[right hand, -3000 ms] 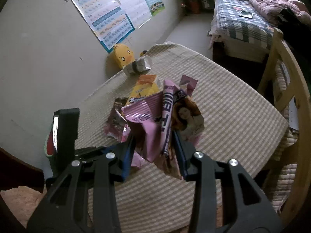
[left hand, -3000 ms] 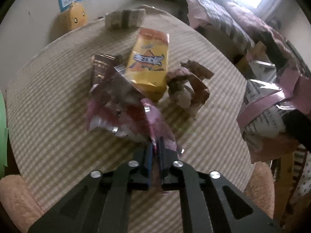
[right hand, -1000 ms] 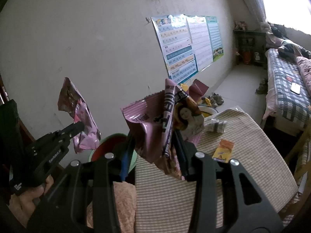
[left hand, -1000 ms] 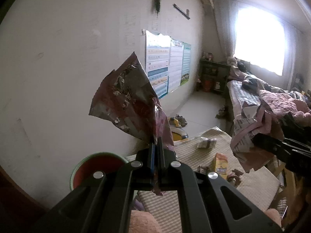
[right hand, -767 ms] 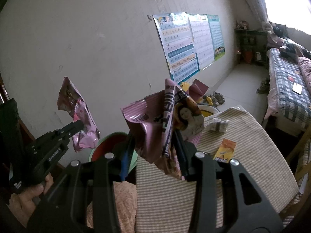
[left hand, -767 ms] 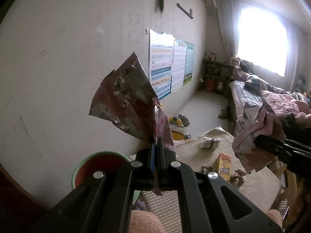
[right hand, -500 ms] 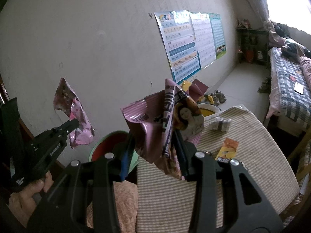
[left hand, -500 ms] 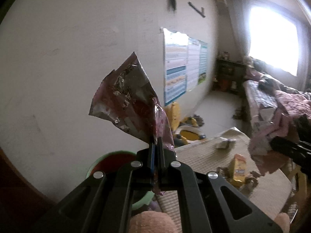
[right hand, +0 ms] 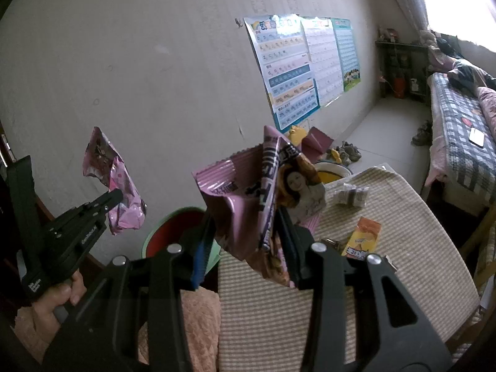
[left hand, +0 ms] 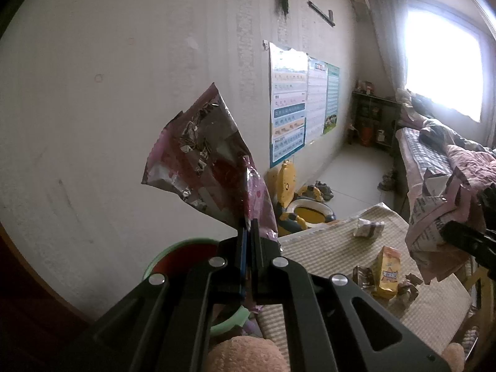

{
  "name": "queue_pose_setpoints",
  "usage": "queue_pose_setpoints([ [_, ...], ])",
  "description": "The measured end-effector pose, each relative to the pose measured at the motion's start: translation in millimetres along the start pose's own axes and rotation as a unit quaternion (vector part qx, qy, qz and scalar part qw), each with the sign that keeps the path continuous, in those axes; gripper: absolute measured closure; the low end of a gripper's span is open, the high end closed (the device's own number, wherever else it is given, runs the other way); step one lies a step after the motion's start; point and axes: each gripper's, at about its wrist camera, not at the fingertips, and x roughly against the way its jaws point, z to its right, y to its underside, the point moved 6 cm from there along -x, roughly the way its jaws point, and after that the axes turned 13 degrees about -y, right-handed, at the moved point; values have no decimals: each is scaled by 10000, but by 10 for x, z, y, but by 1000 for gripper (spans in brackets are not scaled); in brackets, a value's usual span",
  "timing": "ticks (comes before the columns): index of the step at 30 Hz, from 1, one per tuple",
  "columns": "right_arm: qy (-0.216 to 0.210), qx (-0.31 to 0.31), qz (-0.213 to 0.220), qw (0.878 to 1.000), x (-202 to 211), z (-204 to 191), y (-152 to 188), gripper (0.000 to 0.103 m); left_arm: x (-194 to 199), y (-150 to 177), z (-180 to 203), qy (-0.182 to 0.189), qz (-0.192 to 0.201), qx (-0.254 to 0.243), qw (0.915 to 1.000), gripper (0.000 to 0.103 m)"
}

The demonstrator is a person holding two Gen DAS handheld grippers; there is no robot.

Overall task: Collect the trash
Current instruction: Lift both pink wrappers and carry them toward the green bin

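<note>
The left gripper (left hand: pixel 249 232) pinches a crumpled pink foil wrapper (left hand: pixel 204 155); the right gripper (right hand: pixel 248 226) clamps a mauve printed snack bag (right hand: pixel 257 192) above the striped table's left edge (right hand: pixel 229 310).

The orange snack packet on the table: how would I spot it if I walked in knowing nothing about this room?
Find the table with the checked beige cloth beside the wall of posters. Near its middle lies a little cluster of litter, and the orange snack packet is the flat, bright orange-yellow one there. The crumpled brown wrappers beside it are dull, and the small white pack lies apart, nearer the far edge.
</note>
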Motion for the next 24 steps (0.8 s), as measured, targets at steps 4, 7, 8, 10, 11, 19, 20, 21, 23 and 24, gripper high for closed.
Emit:
queue_pose_setpoints([
  [4, 1, 4, 10, 10000, 8, -4, 0, 63, 5, -6, 24, 24, -2, -14, 10000, 103],
  [7, 3, -3, -2, 10000, 2, -5, 3, 63, -3, 7, 21, 45, -31, -15, 10000, 103],
  [8, 1, -14, -2, 10000, 1, -6, 2, 63, -5, 6, 18, 47, -36, -13, 10000, 103],
  [10, -19, -34, -21, 10000, -16, -13, -3, 63, -29, 6, -2, 49, -55, -8, 10000, 103],
  [11, -43, -52, -48, 10000, -41, -20, -4, 63, -44, 13, -17, 45, -69, 0, 10000, 103],
  [19, -195, -87, -355, 9991, -445, -147, 31, 63, -375, 215, -237, 1, -424, 37, 9991, 103],
  [20, -237, -73, -439, 9987, -540, -182, 49, 63, -444, 258, -287, -31, -501, 59, 9987, 103],
  [21, -265, -69, -499, 9984, -616, -208, 59, 63, -501, 290, -324, -54, -556, 71, 9984, 103],
  [23, -336, -72, -632, 9974, -776, -254, 90, 63, -625, 353, -396, -90, -675, 93, 9976, 103],
  [24, -389, -82, -711, 9967, -879, -283, 108, 63, -718, 411, -452, -101, -780, 114, 9968, 103],
])
